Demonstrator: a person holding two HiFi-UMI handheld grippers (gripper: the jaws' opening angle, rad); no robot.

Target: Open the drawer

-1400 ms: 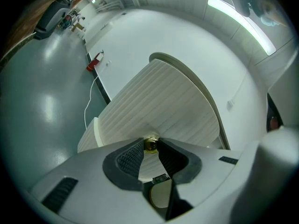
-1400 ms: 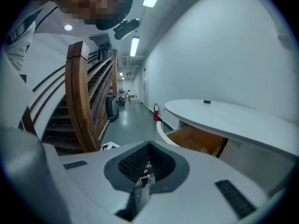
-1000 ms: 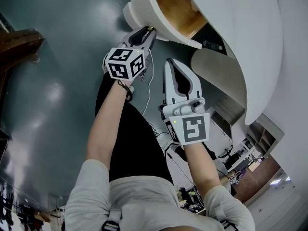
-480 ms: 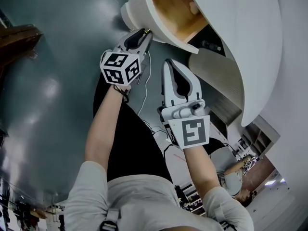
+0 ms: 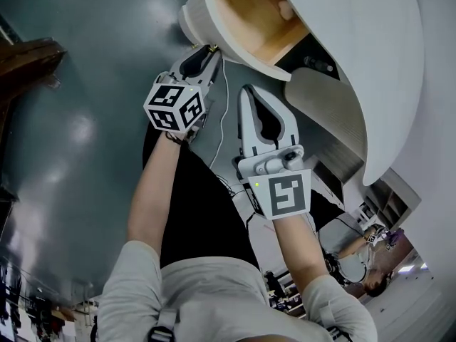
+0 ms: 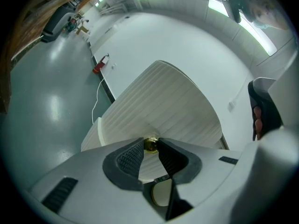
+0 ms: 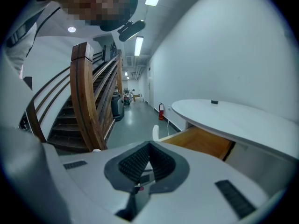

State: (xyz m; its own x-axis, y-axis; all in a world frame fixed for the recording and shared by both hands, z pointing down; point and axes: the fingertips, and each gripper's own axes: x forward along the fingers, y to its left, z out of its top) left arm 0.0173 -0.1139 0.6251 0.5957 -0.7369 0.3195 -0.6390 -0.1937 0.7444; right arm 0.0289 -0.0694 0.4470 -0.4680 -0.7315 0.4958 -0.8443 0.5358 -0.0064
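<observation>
Left gripper view: round brass knob (image 6: 150,144)

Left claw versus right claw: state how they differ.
The left claw is clamped on the brass knob; the right claw is shut on nothing. The left claw touches the drawer; the right claw hangs clear of it. Both have dark ribbed pads.
</observation>
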